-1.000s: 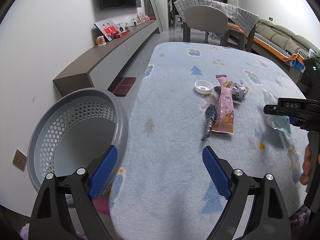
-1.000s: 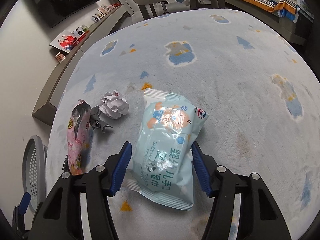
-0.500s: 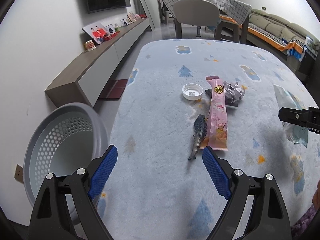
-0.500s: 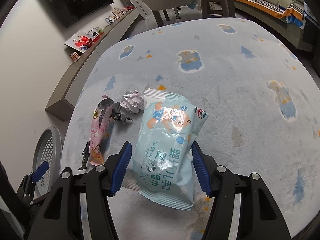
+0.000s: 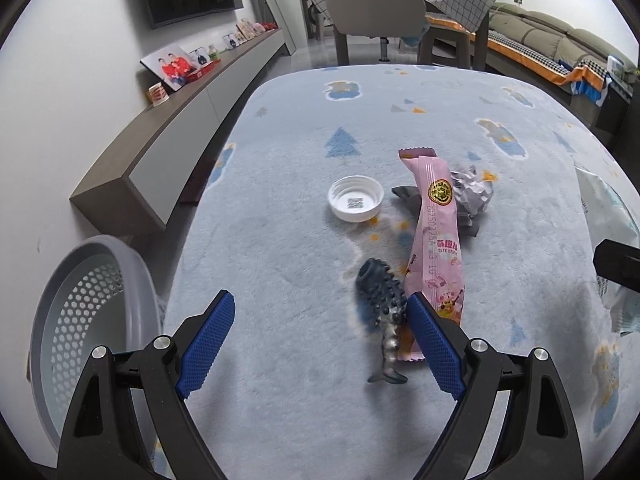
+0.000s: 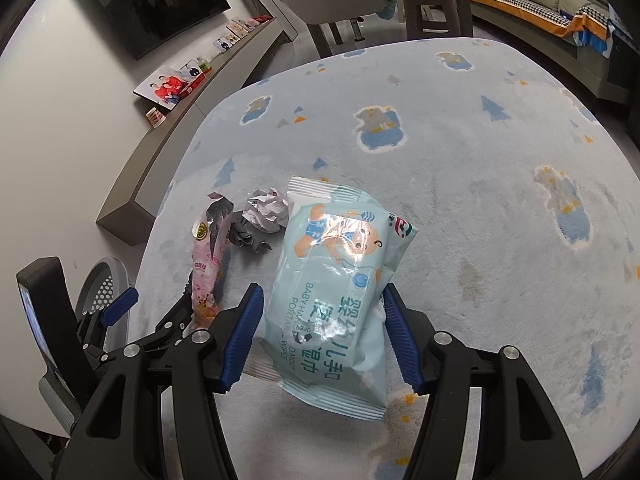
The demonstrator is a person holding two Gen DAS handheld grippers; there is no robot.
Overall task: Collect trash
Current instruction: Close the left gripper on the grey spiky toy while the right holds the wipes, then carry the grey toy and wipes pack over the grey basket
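Note:
My left gripper [image 5: 320, 340] is open and empty, low over the blue fleece table cover [image 5: 280, 264]. Its right finger is beside a dark spiky toy fish [image 5: 382, 312] and a pink snack wrapper [image 5: 434, 240]. A white bottle cap [image 5: 355, 203] and crumpled grey paper [image 5: 470, 196] lie beyond. My right gripper [image 6: 322, 336] is shut on a light-blue baby wipes pack [image 6: 340, 280] and holds it above the table. In the right wrist view the pink wrapper [image 6: 208, 256] and crumpled paper [image 6: 266, 214] lie to the left.
A grey perforated basket [image 5: 80, 336] stands on the floor off the table's left edge; it also shows in the right wrist view [image 6: 106, 292]. A low grey shelf [image 5: 168, 152] runs along the left wall. A chair [image 5: 376, 12] stands at the far end.
My left gripper has moved right and forward over the table, from above the basket to beside the toy fish. My right gripper has lifted with the wipes pack held.

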